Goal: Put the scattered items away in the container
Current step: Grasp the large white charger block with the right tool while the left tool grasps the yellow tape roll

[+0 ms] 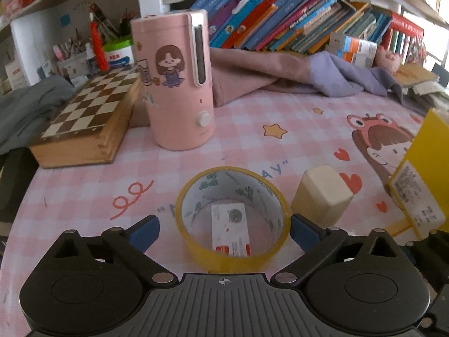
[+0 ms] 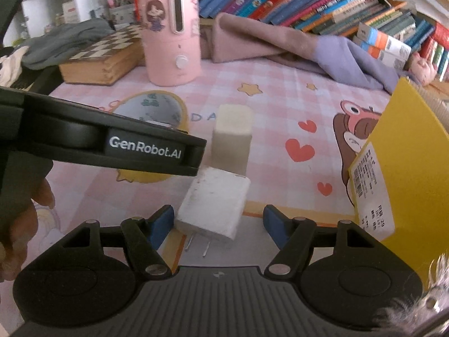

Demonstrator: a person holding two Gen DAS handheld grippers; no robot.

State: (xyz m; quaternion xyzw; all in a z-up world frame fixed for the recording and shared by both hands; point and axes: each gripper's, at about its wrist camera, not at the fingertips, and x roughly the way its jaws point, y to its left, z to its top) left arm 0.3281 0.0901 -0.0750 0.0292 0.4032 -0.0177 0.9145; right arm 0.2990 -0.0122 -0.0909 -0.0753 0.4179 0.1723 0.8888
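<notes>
A bookshelf (image 1: 280, 19) of leaning books backs the room. Below it the surface (image 1: 252, 129), covered in a pink checked cartoon cloth, carries a crumpled blanket (image 1: 280, 73), a chessboard box (image 1: 84, 129), a pink canister (image 1: 179, 84) and, at the right edge, a yellow container (image 2: 407, 168). The left tongs (image 1: 224, 231) stand open around an upright tape roll (image 1: 233, 219); a cream block (image 1: 322, 193) sits just beside it. The right tongs (image 2: 219, 224) are open around a white charger (image 2: 216, 205), its left finger touching.
</notes>
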